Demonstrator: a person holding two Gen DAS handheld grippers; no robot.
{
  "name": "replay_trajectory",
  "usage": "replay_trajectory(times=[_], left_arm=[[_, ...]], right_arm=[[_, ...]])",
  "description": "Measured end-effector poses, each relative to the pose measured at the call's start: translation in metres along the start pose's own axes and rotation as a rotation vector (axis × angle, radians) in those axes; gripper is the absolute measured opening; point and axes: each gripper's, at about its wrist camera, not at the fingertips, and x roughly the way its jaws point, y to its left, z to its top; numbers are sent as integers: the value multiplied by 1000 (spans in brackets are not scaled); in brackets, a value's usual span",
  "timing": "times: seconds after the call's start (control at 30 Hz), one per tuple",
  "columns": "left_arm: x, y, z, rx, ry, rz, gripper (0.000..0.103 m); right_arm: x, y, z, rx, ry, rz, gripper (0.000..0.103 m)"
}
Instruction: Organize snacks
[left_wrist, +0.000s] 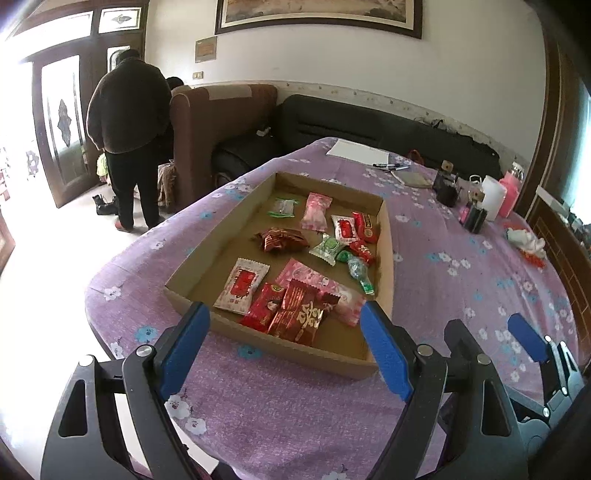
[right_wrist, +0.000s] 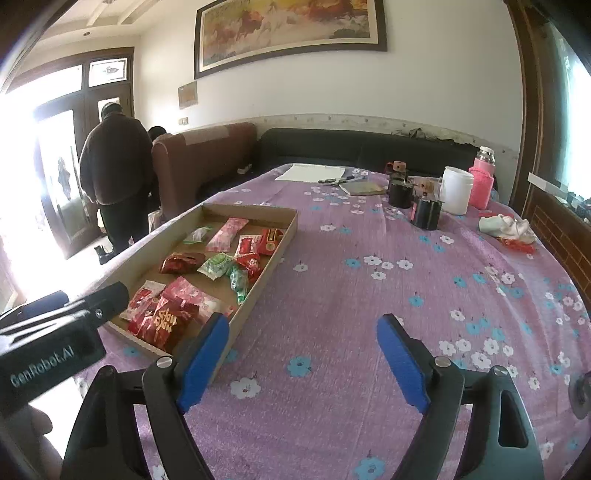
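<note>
Left gripper (left_wrist: 286, 328): jaws wide apart, nothing between the blue pads, over the near edge of the box
Box (left_wrist: 386, 258): shallow cardboard, on the purple flowered cloth (left_wrist: 295, 406)
Snacks (left_wrist: 295, 314): red, pink and green packets scattered in the box, a heap at its near end
Right gripper (left_wrist: 487, 332): at lower right, beside the box
Background: person (left_wrist: 129, 110) standing by the door, back turned
</note>
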Motion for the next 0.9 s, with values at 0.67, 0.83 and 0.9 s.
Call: replay_trajectory(times=[0.67,0.83,0.9], left_arm=[[6,12,-5,-4,14,-6,85],[6,13,-5,-7,16,-10,85],[7,13,-4,-8,22,-16,85]], right_arm=[[11,15,-4,-55,43,-37,85],[11,17,-4,-66,41,-40,85],[11,18,-4,-72,41,-41,85]])
